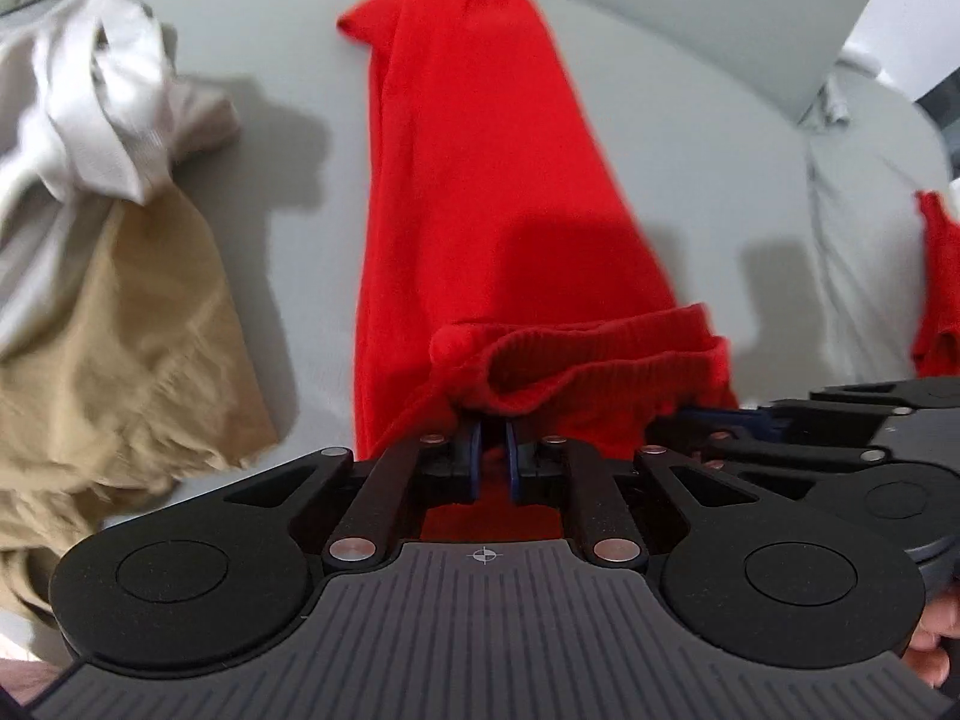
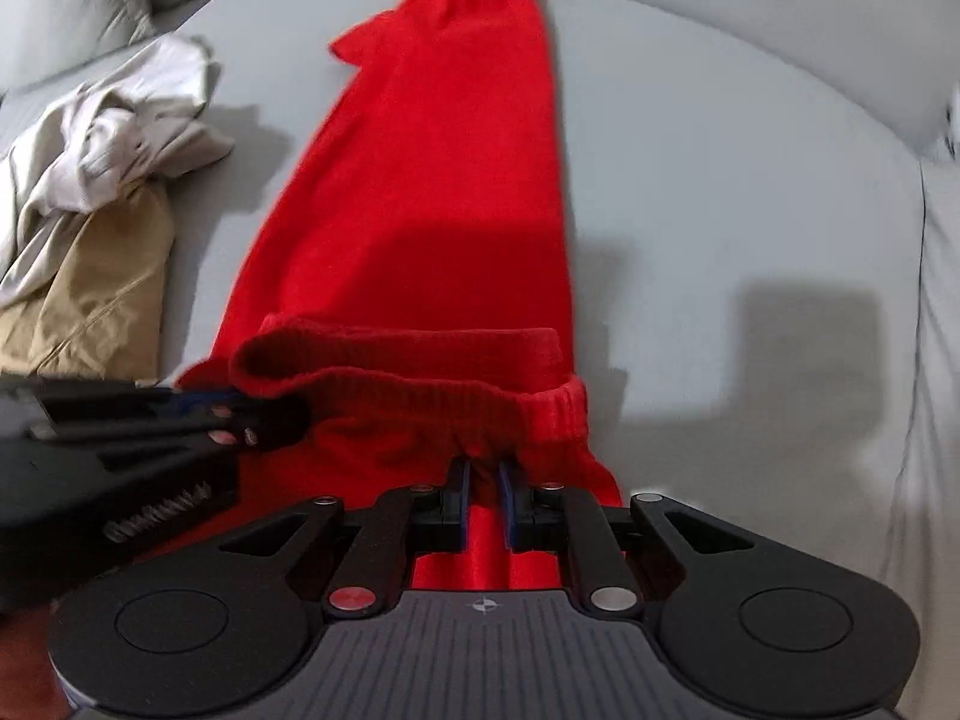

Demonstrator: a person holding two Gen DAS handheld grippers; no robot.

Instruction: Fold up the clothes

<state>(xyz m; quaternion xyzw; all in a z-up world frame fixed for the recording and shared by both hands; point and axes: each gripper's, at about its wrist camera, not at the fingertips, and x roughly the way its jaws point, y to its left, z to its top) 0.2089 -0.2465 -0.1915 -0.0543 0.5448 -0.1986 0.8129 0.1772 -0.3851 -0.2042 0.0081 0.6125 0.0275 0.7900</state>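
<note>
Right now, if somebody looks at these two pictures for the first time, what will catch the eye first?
The bright red trousers stretch in a long strip down the middle of the pale grey sofa cover. Their ribbed waistband is at the near end, where the left gripper and the right gripper both reach it. To the left lies a crumpled heap: a white garment over a tan garment.

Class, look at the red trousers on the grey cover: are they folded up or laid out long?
Laid out long: the red trousers stretch in one narrow strip from the ribbed waistband to the far end, with no crosswise fold visible.
</note>
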